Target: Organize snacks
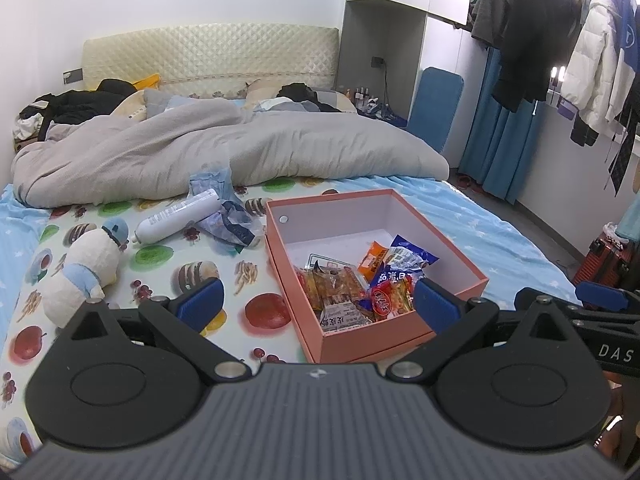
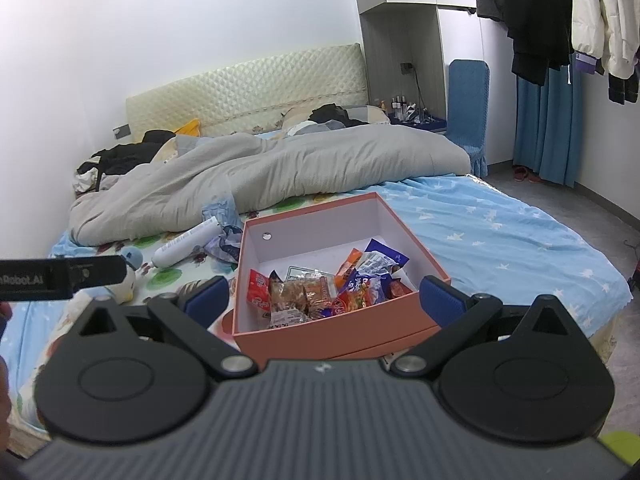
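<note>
A pink box (image 1: 404, 332) with a white inside sits on the bed and holds several wrapped snacks (image 1: 360, 284) piled in its near corner. It also shows in the right wrist view (image 2: 320, 340), with the snacks (image 2: 328, 288) inside. My left gripper (image 1: 318, 302) is open and empty, just in front of the box's near wall. My right gripper (image 2: 324, 300) is open and empty, hovering at the box's near edge. The right gripper's body (image 1: 600, 332) shows at the right of the left wrist view; the left gripper's body (image 2: 60, 278) shows at the left of the right wrist view.
A white tube bottle (image 1: 178, 216), crumpled blue wrapping (image 1: 230, 220) and a plush snowman toy (image 1: 86, 270) lie on the patterned sheet left of the box. A grey duvet (image 1: 224, 152) is heaped behind. A blue chair (image 1: 436, 108), hanging clothes (image 1: 560, 40) and a red suitcase (image 1: 604, 260) stand at the right.
</note>
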